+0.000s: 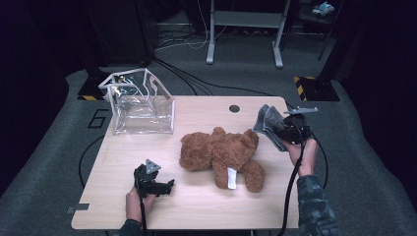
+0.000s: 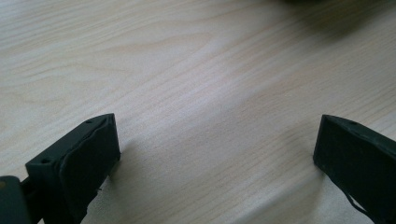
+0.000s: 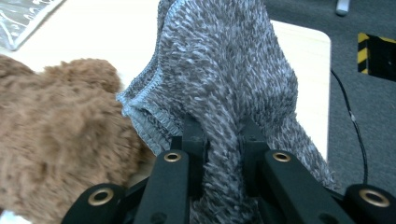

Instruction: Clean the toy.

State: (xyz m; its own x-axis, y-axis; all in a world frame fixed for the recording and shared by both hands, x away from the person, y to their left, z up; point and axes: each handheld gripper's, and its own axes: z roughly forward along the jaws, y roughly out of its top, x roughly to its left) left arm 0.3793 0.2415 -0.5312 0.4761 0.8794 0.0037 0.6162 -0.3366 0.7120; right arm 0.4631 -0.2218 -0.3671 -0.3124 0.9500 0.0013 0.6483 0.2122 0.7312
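Right gripper (image 1: pixel 284 129) raised at the counter's (image 1: pixel 196 206) far right edge, fingers (image 3: pixel 194 140) clamped on a grey fuzzy cloth (image 3: pixel 224 70), beside the brown teddy bear (image 1: pixel 221 152). Left gripper (image 1: pixel 167 188) low, near left, fingers (image 2: pixel 88 158) spread wide, empty.

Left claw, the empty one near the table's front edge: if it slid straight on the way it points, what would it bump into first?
Probably the teddy bear. The left claw points across bare table toward it, though depth is unclear.

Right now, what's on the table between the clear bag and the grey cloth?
The brown teddy bear lies between the clear bag and the grey cloth, which the right tool holds; the high view shows it.
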